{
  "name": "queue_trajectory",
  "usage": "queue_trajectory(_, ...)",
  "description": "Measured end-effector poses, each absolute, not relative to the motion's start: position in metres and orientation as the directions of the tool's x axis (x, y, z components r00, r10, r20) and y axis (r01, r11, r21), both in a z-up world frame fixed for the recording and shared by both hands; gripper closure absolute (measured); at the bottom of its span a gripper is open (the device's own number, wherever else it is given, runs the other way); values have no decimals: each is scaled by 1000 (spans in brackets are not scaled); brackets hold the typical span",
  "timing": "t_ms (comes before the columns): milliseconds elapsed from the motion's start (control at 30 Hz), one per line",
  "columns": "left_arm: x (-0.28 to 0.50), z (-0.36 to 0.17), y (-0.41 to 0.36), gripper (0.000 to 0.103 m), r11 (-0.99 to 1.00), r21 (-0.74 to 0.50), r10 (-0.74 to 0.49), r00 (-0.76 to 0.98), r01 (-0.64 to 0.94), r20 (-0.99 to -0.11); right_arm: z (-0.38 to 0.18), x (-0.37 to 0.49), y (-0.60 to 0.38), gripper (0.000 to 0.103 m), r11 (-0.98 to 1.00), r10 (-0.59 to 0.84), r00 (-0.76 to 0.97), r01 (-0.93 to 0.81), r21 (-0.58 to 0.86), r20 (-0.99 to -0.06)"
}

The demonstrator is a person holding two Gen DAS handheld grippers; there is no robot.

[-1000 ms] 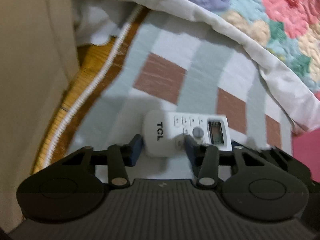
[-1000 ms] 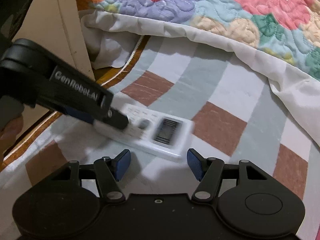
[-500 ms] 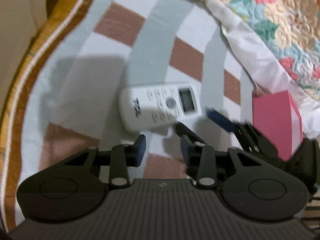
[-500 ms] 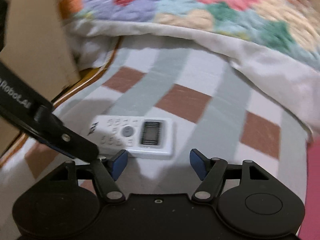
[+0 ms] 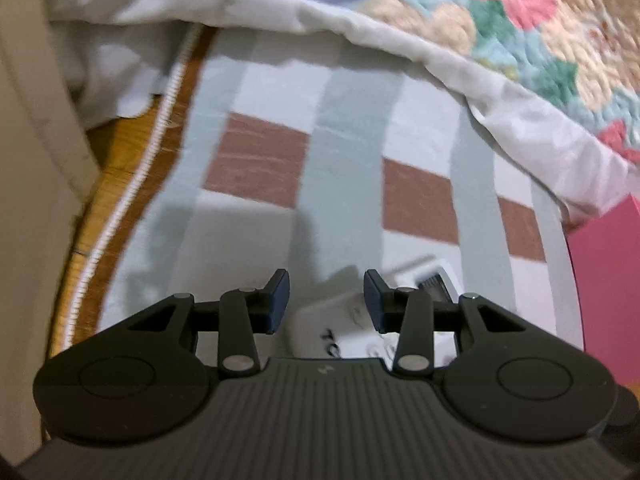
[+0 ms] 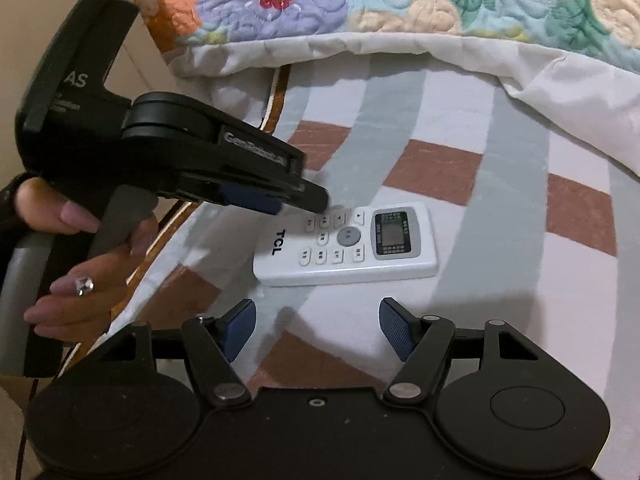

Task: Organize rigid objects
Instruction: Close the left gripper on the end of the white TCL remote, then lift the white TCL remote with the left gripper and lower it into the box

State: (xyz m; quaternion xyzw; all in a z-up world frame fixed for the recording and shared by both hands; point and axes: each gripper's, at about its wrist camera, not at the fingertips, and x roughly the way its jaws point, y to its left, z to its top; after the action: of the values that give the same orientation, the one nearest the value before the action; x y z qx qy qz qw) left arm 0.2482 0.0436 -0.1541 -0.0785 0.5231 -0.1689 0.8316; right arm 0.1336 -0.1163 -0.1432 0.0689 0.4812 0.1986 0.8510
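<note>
White rectangular plastic remote control (image 6: 346, 244) lying flat, buttons up, on checked bedsheet of white, grey-green and brown squares (image 6: 472, 128), "TCL" lettering at one end, small grey display at the other. Flowered quilted bedspread with white border (image 6: 400, 8) bunched along far side of sheet.

Left gripper (image 6: 316, 200) reaching in from the left in the right wrist view, held by a hand (image 6: 80, 248) with pale polished nails around the grey handle; dark tip of the fingers (image 6: 256, 200) hovering at or just over the remote's upper button row, contact not clear. In the left wrist view, left gripper (image 5: 325, 294) fingers set to a narrow gap, having just been closing a little, nothing pinched between the blue pads; remote (image 5: 360, 320) lying below them, mostly behind the right-hand one.

Right gripper (image 6: 317, 326) fingers moderately wide, empty, just short of the remote's near long edge.

Pink flat-sided box (image 5: 608, 280) at right edge of sheet. Wooden bed edge with white piping (image 5: 120, 208) to the left.
</note>
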Motion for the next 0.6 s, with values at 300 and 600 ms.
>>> queue_trajectory(300, 225, -150, 18, 67, 799, -508, -569, 129, 324, -812, -142, 121, -131, 24, 925, 379, 441, -191, 328, -813)
queue_trajectory(600, 219, -171, 6, 67, 776, -587, -617, 79, 231, -783, -148, 124, -129, 19, 974, 217, 463, -166, 156, -859)
